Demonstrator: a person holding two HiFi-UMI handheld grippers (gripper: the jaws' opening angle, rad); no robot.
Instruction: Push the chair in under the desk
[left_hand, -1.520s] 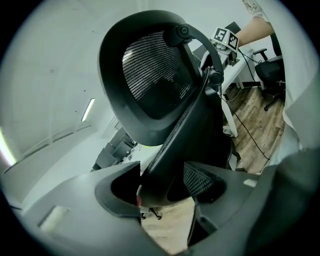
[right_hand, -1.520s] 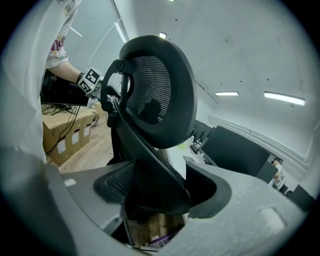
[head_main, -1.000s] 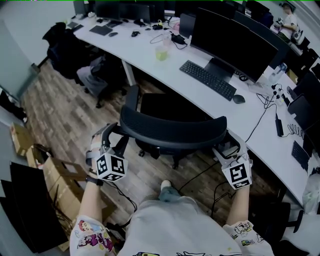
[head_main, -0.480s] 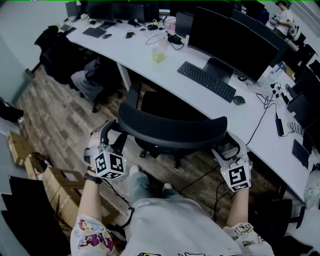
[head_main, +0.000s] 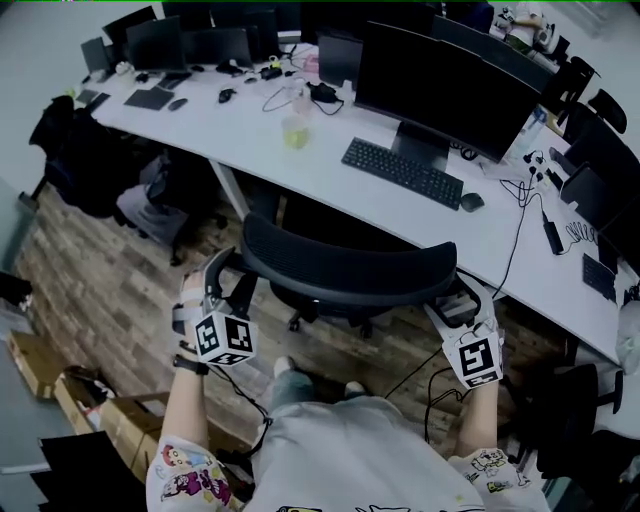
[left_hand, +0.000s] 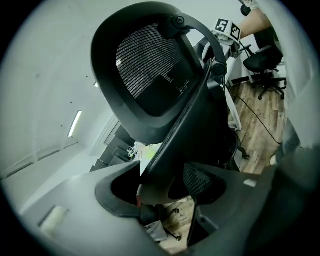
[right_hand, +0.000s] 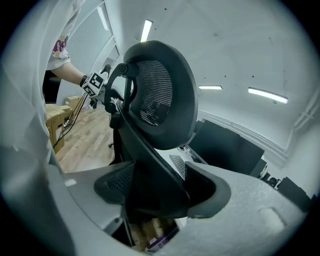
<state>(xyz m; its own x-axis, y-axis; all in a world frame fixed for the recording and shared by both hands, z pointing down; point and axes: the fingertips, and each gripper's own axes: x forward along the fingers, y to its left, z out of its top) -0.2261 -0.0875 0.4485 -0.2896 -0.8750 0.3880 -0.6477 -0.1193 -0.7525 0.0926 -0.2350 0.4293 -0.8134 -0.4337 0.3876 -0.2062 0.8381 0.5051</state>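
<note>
In the head view the chair (head_main: 345, 270) stood at the middle of the frame, its curved backrest turned toward the person. The far part of its seat was lost under the near edge of the white desk (head_main: 250, 125). The desk ran from upper left to right. Above the chair on it lay a keyboard (head_main: 402, 172), with a mouse (head_main: 471, 202) to its right. A wide dark monitor (head_main: 430, 80) stood behind them, and a pale cup (head_main: 295, 131) sat further left. Wood-pattern floor (head_main: 110, 270) filled the left of the frame.

The left gripper (head_main: 236, 280) sat at the backrest's left end, and the right gripper (head_main: 455, 298) at its right end. Each marker cube faced up toward the camera.

In the left gripper view the chair (left_hand: 150, 75) rose from the lower centre to the top. The left gripper (left_hand: 167, 182) had its jaws spread wide, with the backrest's edge held between them. In the right gripper view the chair (right_hand: 160, 95) stood the same way. The right gripper (right_hand: 155, 187) also had its jaws wide, and the dark frame of the backrest filled the gap between them. Each gripper thus clasped one side of the backrest.
</note>
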